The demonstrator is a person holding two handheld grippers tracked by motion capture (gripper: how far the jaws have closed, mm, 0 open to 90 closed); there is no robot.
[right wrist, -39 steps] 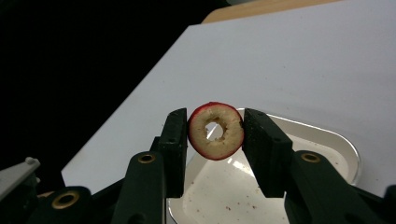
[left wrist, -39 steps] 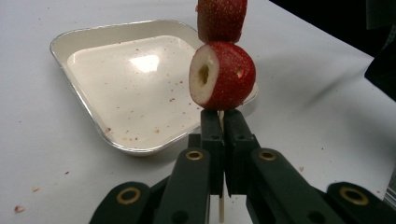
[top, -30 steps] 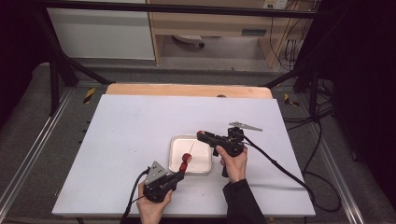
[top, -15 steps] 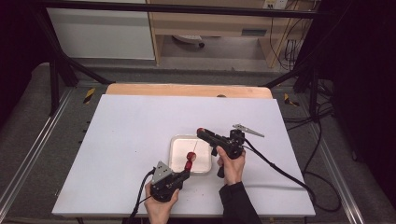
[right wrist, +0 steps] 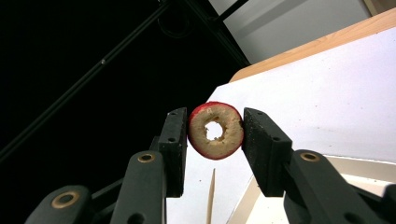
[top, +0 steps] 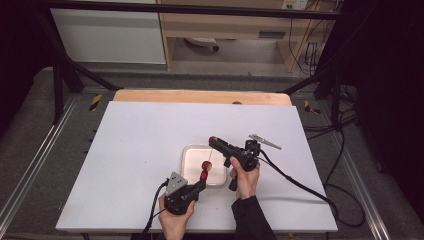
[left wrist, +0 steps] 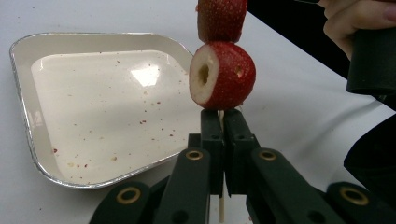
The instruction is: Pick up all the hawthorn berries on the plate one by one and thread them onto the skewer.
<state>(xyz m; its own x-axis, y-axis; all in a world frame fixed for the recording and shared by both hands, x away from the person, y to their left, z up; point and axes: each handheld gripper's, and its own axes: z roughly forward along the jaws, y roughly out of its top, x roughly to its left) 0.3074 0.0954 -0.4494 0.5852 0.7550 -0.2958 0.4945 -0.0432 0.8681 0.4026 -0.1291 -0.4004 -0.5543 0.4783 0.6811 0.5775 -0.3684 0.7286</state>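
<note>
1. The left gripper (left wrist: 219,140) has its black jaws pressed together on a thin wooden skewer (left wrist: 221,210), which stands upright with two cored red fruit pieces (left wrist: 223,74) threaded just above the jaw tips.
2. The right gripper (right wrist: 215,140) pinches a red ring-shaped fruit slice (right wrist: 215,130) between its jaws, held above the skewer's pointed tip (right wrist: 211,196).
3. A shallow white foil-rimmed tray (top: 192,152) flecked with red crumbs lies on the white table (top: 125,150), just beside the skewer and between both grippers.

Red-skinned fruit rings (left wrist: 222,74) with pale flesh, cream tray (left wrist: 28,121) apparently red-flecked, black fingers (right wrist: 173,144)
</note>
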